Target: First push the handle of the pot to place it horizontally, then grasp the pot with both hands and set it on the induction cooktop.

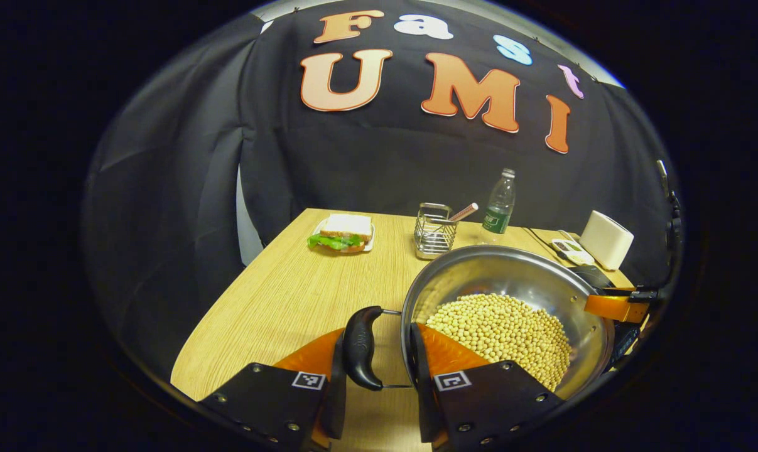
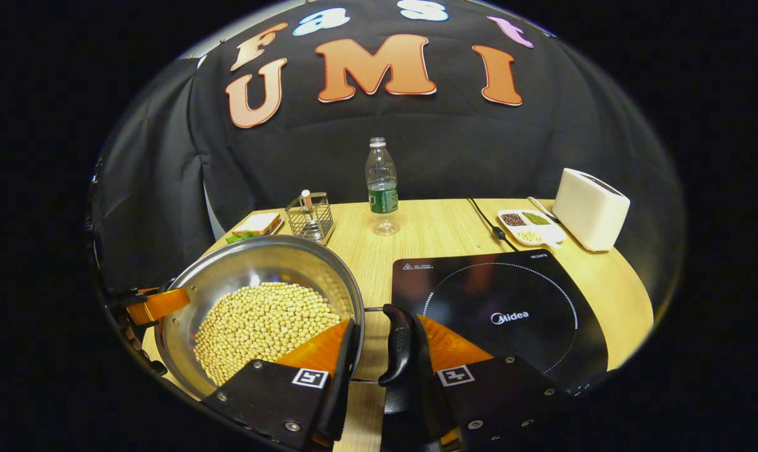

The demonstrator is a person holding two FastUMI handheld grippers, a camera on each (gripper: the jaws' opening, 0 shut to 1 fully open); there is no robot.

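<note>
Each hand-held gripper, left (image 1: 379, 361) and right (image 2: 369, 351), straddled a side handle, jaws unclosed, readying the soybean-filled pot (image 2: 259, 314) for lifting onto the induction cooktop (image 2: 498, 314) at lower right.

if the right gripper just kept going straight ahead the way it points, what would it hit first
The right gripper already straddles the pot's side handle, so that handle comes first. Past it lies bare table, then probably the water bottle, though depth is hard to judge.

Sandwich (image 1: 344, 233), wire basket (image 1: 434, 231), water bottle (image 2: 382, 186), toaster (image 2: 590, 209), bean tray (image 2: 530, 226) along table (image 1: 278, 301) back.
</note>
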